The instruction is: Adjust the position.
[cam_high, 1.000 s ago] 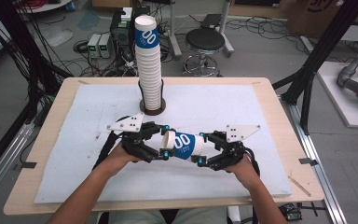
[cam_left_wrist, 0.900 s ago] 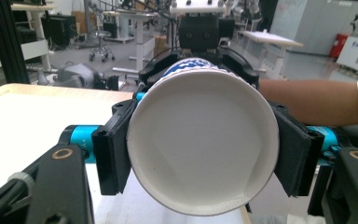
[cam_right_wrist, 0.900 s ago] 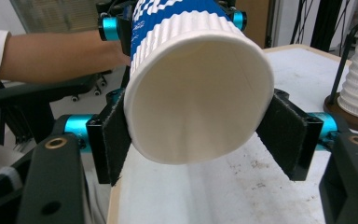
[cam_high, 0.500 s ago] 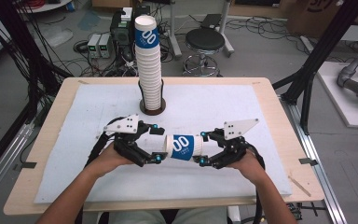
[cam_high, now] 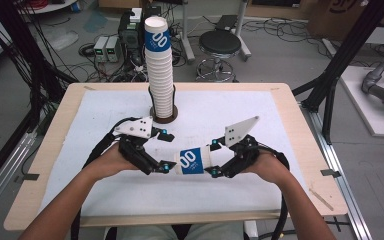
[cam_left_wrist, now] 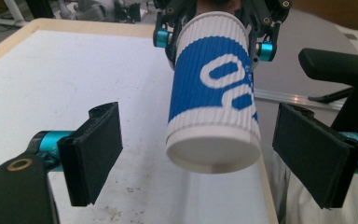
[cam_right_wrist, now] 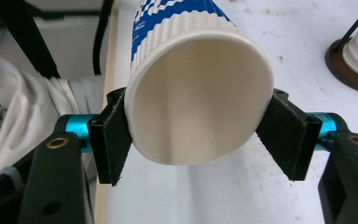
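cup [cam_high: 194, 161] is held level above the surface [cam_high: 260, 125] by right gripper [cam_high: 213, 159] fingers at its rim | left gripper [cam_high: 166, 150] fingers wide, just opened | stack [cam_high: 161, 75] at 12 o'clock | risk: rim crushed, cup dropped if pinch slackens

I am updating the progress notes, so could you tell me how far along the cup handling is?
Done: one paper cup is apart from the tall stack and off the table. In hand: the right gripper clamps it near the rim, while the left gripper stands open around its base, not touching. Left: probably setting it down or restacking it.
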Available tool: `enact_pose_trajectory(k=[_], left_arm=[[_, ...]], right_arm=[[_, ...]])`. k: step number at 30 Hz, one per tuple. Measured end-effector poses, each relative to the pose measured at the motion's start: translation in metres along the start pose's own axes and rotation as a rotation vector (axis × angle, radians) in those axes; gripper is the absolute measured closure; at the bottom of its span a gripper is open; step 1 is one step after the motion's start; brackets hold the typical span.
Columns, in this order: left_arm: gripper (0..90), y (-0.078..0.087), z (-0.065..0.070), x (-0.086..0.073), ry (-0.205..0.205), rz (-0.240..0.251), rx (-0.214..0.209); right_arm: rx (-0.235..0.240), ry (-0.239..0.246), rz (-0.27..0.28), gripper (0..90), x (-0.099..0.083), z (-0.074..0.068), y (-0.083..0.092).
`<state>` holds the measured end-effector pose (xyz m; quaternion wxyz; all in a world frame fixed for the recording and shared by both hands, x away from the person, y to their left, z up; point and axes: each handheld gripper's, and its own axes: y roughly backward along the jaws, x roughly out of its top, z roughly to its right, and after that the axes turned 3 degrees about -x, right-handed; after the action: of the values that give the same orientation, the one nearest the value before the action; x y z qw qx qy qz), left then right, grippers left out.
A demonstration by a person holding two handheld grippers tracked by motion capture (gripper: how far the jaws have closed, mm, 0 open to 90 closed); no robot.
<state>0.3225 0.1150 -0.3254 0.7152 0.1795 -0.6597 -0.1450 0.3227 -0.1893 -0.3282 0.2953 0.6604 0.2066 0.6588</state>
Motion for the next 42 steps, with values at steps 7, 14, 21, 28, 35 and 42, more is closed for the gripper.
enact_pose_trajectory(k=[7,14,21,28,35,42], left_arm=[[16.1,-0.021,0.000,0.007,-0.007,-0.113,-0.027],[17.4,-0.037,-0.002,0.013,-0.009,-0.219,-0.051],[22.3,-0.051,-0.003,0.014,-0.009,-0.312,-0.076],[29.4,-0.061,-0.003,0.011,-0.012,-0.353,-0.107],[30.4,-0.067,-0.003,0.008,-0.021,-0.378,-0.111],[30.4,-0.067,-0.002,0.004,-0.020,-0.323,-0.088]], right_arm=[[-0.008,0.041,-0.107,31.0,0.016,0.000,-0.008],[-0.014,0.076,-0.181,31.0,0.029,-0.002,-0.013],[-0.010,0.093,-0.238,31.0,0.035,-0.005,-0.020],[-0.004,0.107,-0.281,31.0,0.036,-0.008,-0.026],[-0.001,0.112,-0.323,31.1,0.037,-0.010,-0.030],[-0.005,0.091,-0.292,26.9,0.037,-0.007,-0.029]])
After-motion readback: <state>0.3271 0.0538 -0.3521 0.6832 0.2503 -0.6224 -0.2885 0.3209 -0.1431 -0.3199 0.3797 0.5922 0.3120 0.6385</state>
